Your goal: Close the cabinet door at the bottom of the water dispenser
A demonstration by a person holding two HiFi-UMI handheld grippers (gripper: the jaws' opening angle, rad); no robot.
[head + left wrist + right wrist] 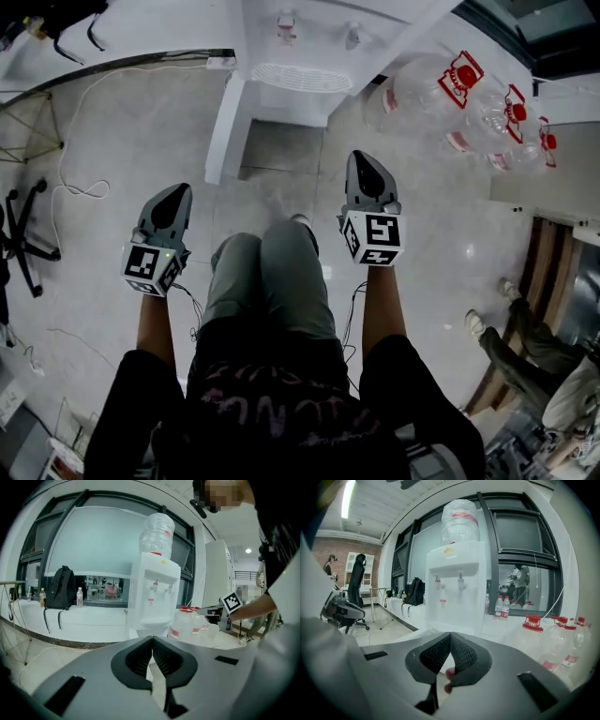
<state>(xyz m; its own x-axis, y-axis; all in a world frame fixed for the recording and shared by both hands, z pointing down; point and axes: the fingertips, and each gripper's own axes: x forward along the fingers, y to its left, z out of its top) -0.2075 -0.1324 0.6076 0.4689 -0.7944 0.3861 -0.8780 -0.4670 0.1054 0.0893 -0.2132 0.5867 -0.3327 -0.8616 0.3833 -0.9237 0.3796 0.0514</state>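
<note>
Cabinet door (228, 127) standing open ahead of and between left gripper (176, 194) and right gripper (362, 161), touching neither; jaws of each pressed together, empty.

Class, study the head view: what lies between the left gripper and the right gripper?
In the head view, the person's knees, in grey trousers, lie between the left gripper and the right gripper.

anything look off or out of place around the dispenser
Yes: the bottom door of the dispenser stands swung wide open, sticking out over the floor on its left side. A loose white cable also trails across the floor nearby. Nothing looks spilled or broken.
</note>
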